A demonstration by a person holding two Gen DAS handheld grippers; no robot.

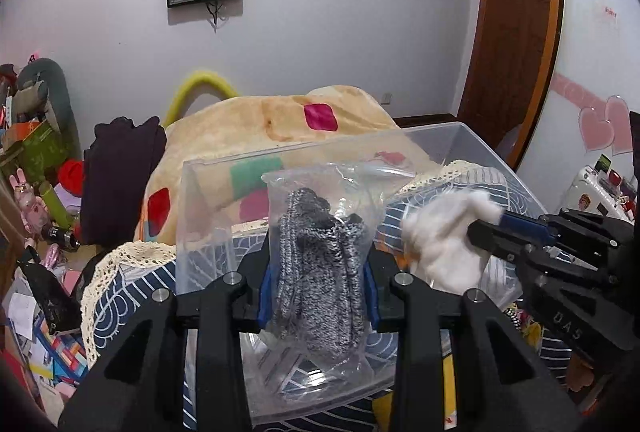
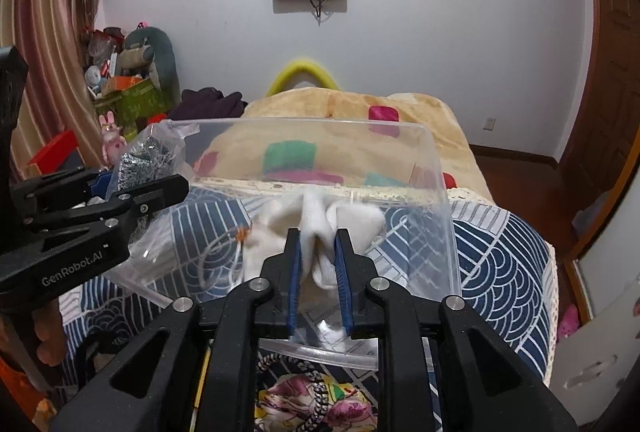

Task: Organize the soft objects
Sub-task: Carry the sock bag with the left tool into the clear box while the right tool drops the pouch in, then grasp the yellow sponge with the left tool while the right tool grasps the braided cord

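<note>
My left gripper [image 1: 318,264] is shut on a clear plastic bag holding a grey knitted item [image 1: 320,272], held over the near side of a clear plastic bin [image 1: 472,136]. The bag also shows at the left of the right wrist view [image 2: 148,156]. My right gripper [image 2: 316,252] is shut on a white fluffy soft item [image 2: 320,228], held inside the bin [image 2: 436,168]. In the left wrist view the right gripper [image 1: 492,220] comes in from the right with the white item [image 1: 444,236].
The bin rests on a bed with a blue and white patterned cover [image 2: 500,256]. A tan blanket with coloured patches [image 1: 280,116] lies behind it. A dark garment [image 1: 120,176] and cluttered toys and boxes [image 2: 128,92] stand at the left. A floral cloth [image 2: 316,404] lies below the right gripper.
</note>
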